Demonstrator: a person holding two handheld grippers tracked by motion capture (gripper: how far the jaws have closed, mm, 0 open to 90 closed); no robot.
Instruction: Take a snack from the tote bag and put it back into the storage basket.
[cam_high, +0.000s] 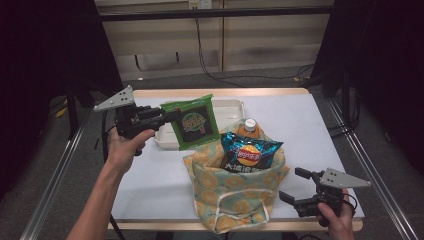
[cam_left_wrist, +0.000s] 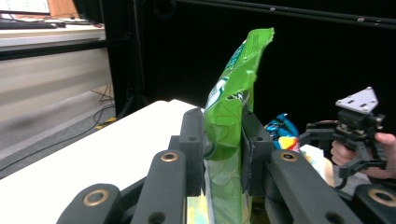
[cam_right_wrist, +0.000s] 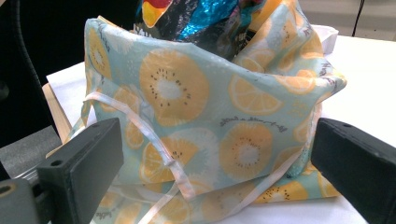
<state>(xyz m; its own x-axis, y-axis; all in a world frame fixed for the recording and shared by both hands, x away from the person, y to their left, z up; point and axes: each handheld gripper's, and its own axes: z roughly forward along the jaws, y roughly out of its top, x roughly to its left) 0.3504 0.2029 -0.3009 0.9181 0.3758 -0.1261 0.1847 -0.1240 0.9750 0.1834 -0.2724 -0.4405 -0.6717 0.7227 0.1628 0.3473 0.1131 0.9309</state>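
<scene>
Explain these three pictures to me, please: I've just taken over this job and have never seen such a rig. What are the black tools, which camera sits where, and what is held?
There is no robot: a person holds a hand-operated gripper in each hand. The high view looks down on the table from above. The other two cameras ride on the grippers and look along their black fingers.

The left gripper is shut on a green snack bag, lifted over a white tray; the left gripper view shows the fingers pinching that bag.

The right gripper waits open at the table's near right corner. Its camera faces a fruit-print cloth bag, unheld. In that cloth bag stand a blue chip bag and an orange bottle with a white cap.
</scene>
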